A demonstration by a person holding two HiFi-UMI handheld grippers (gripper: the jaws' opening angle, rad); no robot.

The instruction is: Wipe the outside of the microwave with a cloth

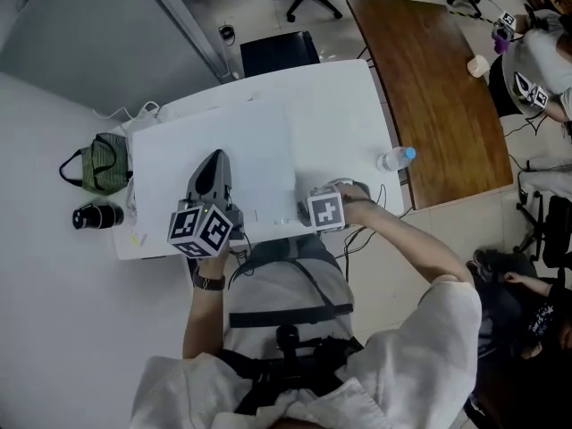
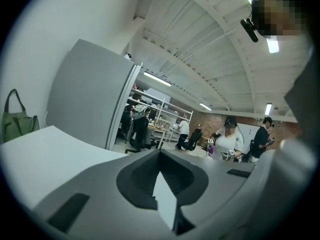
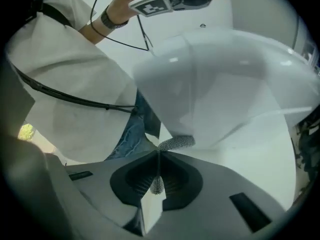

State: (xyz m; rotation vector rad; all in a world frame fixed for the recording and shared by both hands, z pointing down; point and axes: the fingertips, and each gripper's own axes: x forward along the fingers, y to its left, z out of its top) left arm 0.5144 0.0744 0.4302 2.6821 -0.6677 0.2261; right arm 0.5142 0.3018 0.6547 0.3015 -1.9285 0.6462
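Got the right gripper [image 3: 159,156] with its jaws pinched together on a grey mesh cloth [image 3: 176,143], a little tuft poking out past the tips and another bit showing lower down between them. Looks like a solid enough grip. Over on the left gripper [image 2: 160,151], jaws closed up with nothing between them, just pointing off across the room.

Moving outward: both held low over the near edge of a white table [image 1: 223,141], right in front of the person's body. Green bag [image 1: 105,164] at the far left end of the table, plastic bottle [image 1: 395,159] at the right edge. Not much else on there.

As for the microwave, can't spot one anywhere, not on the table and not in either gripper view. So going by that, no sign of any wiping underway. Seems like cloth in hand and that's the lot. Finding the microwave and wiping its outside all left to do, as far as can be judged from here.
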